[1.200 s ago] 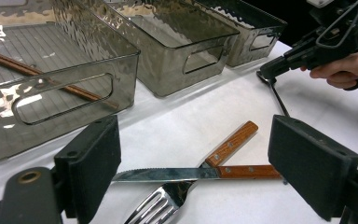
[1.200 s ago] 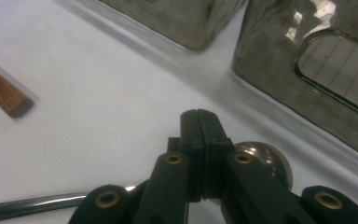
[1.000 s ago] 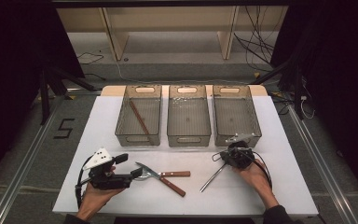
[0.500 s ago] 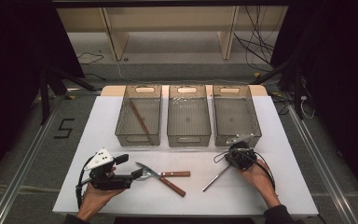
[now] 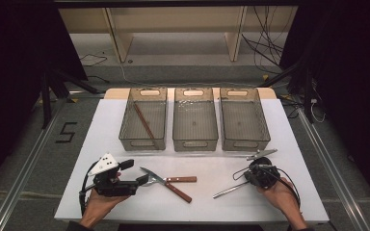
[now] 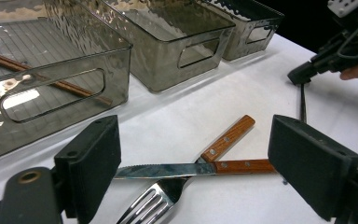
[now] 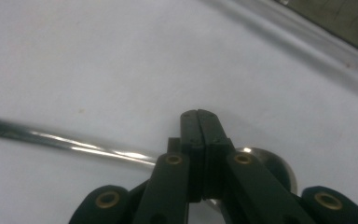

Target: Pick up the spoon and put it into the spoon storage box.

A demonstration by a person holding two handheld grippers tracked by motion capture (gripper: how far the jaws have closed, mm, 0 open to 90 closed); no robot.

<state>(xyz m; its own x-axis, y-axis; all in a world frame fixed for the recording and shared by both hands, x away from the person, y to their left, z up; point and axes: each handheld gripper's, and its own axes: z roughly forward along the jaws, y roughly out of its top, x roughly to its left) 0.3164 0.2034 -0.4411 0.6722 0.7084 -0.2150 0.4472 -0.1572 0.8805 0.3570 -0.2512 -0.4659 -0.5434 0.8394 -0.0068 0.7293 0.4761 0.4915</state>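
A long shiny metal spoon lies on the white table, near its right front, its neck pinched between the closed jaws of the right gripper. The left gripper holds its jaws wide apart around a wooden-handled knife and fork.

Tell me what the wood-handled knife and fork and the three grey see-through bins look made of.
Knife and fork: shiny steel that mirrors light, with brown riveted handles that look like wood. The three bins: probably smoky clear plastic, since the tabletop shows through the rippled walls and the handle slots look moulded.
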